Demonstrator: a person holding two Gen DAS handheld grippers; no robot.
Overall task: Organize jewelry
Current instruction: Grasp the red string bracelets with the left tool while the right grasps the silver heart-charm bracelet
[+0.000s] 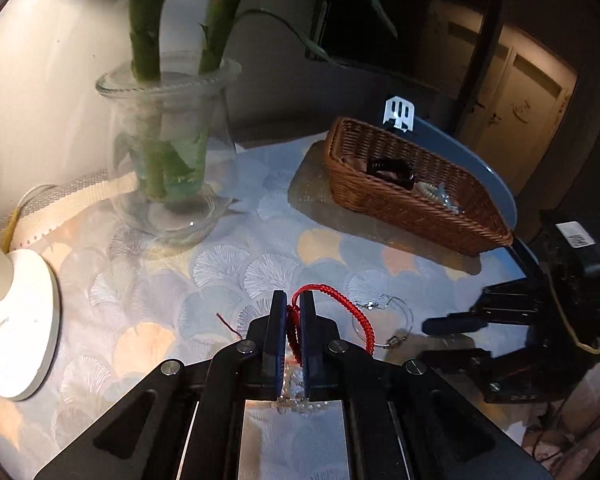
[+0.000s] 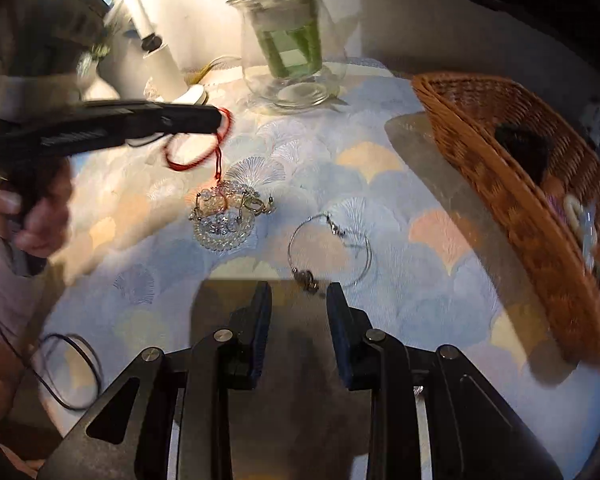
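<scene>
My left gripper (image 1: 293,300) is shut on a red braided bracelet (image 1: 362,320) and holds it above the table; it also shows in the right wrist view (image 2: 188,152) hanging from the left gripper (image 2: 216,120). A clear beaded bracelet (image 2: 222,220) lies on the cloth below it. A thin silver bangle (image 2: 330,248) lies just ahead of my right gripper (image 2: 299,292), which is open and empty. The wicker basket (image 1: 400,200) at the right holds a black item (image 1: 392,170) and a pearl piece (image 1: 432,192).
A glass vase (image 1: 168,160) with green stalks stands at the back left. A white lamp base (image 1: 16,320) sits at the left. The patterned tablecloth (image 1: 228,264) covers the table. A black cable (image 2: 72,364) loops at the near left edge.
</scene>
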